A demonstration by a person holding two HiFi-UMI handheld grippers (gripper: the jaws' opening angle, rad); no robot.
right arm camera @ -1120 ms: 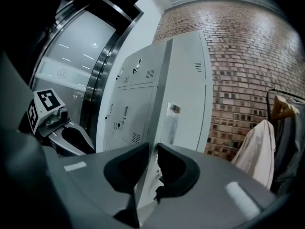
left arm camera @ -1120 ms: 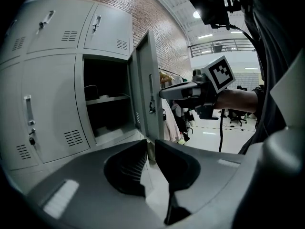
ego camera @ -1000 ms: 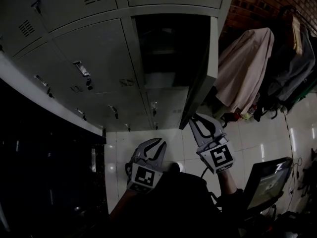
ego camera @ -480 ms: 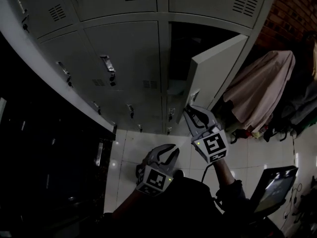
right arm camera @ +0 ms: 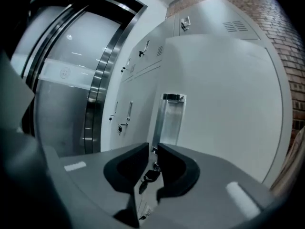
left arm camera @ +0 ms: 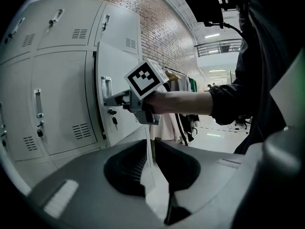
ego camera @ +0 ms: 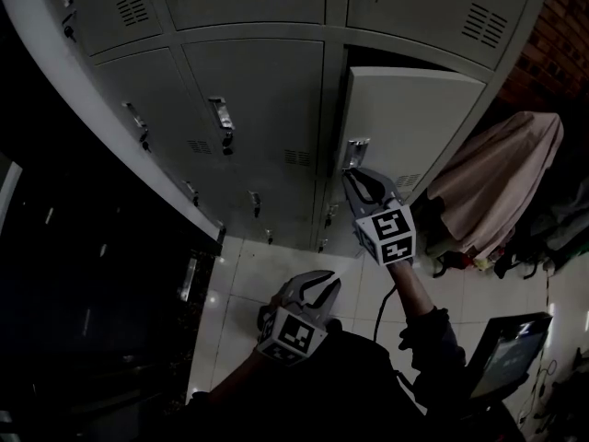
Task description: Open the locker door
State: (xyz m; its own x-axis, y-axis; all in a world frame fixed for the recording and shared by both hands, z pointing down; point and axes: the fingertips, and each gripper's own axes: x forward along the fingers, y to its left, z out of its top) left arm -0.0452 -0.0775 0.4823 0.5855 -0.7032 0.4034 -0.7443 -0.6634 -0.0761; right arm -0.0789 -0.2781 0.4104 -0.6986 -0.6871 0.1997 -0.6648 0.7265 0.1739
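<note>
Grey steel lockers [ego camera: 267, 90] are filling the wall here, with brick [ego camera: 561, 26] running off to the right and pale floor tiles [ego camera: 276, 274] shining underneath. Nearest the person, the left tongs [ego camera: 322, 285] are hovering low by the body, their jaws sitting a narrow slit apart and pinching nothing. Further out, the right tongs [ego camera: 355, 175] are reaching up to the locker door [ego camera: 423, 127], tips lying right at its recessed handle [right arm camera: 171, 116], touching or just short I cannot tell. These jaws too are standing slightly apart and gripping nothing, with the key [right arm camera: 151, 174] dangling in the gap beyond them. The door is sitting in the right-hand column, middle row, only a little ajar. I'm judging it to be thin sheet metal: light, stiff, swinging freely on its hinges, its painted face too slick to pull on. The handle at the free edge is looking like the place to hook or pinch; the key is too small and loose. Counting: two tongs, one handle and one key on this door, three columns of lockers showing. Beyond, garments [ego camera: 497, 187] are hanging by the wall.
</note>
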